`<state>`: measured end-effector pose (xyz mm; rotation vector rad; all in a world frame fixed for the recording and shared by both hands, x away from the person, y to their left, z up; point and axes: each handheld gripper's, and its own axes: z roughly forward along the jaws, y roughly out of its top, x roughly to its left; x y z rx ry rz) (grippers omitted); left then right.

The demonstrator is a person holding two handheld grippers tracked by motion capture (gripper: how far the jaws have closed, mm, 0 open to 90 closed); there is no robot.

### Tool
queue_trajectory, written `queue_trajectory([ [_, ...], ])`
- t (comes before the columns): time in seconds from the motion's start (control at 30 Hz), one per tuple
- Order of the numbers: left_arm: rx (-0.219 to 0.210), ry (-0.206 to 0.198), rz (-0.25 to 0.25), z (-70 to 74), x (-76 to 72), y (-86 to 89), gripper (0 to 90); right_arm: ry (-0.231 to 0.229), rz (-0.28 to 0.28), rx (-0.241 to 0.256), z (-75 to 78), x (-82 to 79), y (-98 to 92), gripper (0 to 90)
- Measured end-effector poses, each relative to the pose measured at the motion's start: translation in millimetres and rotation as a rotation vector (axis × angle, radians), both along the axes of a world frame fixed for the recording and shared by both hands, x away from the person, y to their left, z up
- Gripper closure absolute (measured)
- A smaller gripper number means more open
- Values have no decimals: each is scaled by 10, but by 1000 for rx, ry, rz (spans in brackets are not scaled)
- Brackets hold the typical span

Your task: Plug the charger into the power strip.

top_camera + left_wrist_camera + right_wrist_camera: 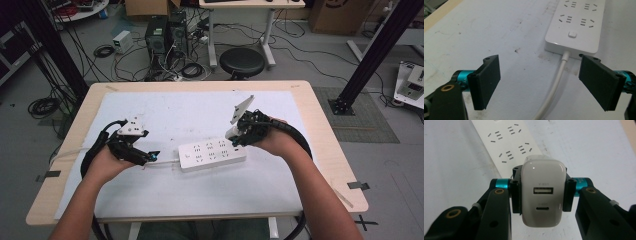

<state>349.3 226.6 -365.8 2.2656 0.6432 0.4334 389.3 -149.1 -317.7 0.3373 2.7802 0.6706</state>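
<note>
A white power strip (212, 153) lies across the middle of the white mat, its cord running off to the left. My left gripper (150, 157) hovers just left of the strip's cord end, open. In the left gripper view the cord (554, 87) passes between the wide-apart jaws, and the strip's switch end (576, 25) lies ahead. My right gripper (239, 134) sits over the strip's right end, shut on a white USB charger (542, 192). The charger's two ports face the camera, and the strip's sockets (509, 145) lie just beyond it.
The white mat (165, 112) covers most of the wooden table (320, 135). Beyond the far edge stand a black stool (242, 62), computer towers (165, 35) and tangled cables on the floor. A black frame post (377, 50) rises at the right.
</note>
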Motion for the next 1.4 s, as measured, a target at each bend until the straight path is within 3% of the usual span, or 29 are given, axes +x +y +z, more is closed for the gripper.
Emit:
queue_trajectory([
  [0.3,-8,2,2,-13,12,5,176,55,56,-17,-78,128,135,632],
  [0.57,-12,6,3,-20,22,13,176,71,77,-53,-118,206,219,632],
  [0.9,-5,1,2,-29,13,33,176,104,185,-123,-156,310,334,632],
  [1.03,-14,6,6,-50,17,50,176,116,155,-146,-168,330,386,632],
  [1.27,-22,9,8,-72,12,63,176,149,16,-182,-173,391,434,632],
  [1.33,-24,10,11,-83,14,62,176,148,6,-192,-176,400,436,632],
  [1.4,-24,13,10,-92,12,56,176,166,32,-186,-185,418,439,632],
])
